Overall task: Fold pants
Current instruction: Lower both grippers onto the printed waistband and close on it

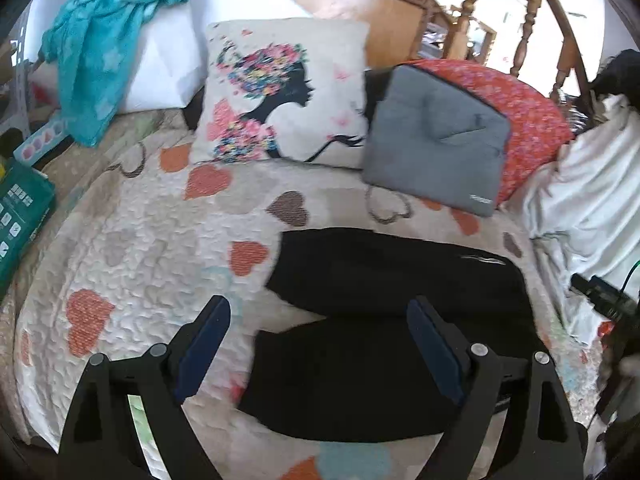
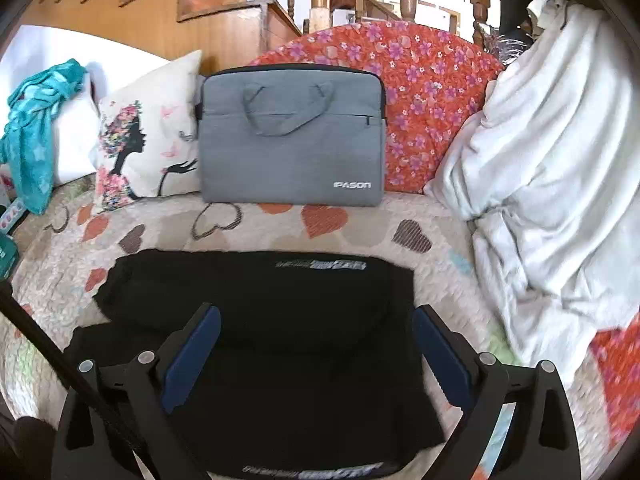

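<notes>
Since both the left gripper (image 1: pixel 318 346) and right gripper (image 2: pixel 316 350) hover with jaws spread, nothing's pinched yet. Black pants (image 2: pixel 256 320) lie partly folded on the bed (image 2: pixel 360 224). I'd grab matching edges evenly so layers line up.

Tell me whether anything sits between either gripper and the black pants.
Nothing visible does. The left gripper and right gripper both hang open directly over the black pants; the grey laptop bag stands farther back.

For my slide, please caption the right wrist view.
Open right gripper above folded black pants on heart-patterned quilt, grey laptop bag behind.
</notes>
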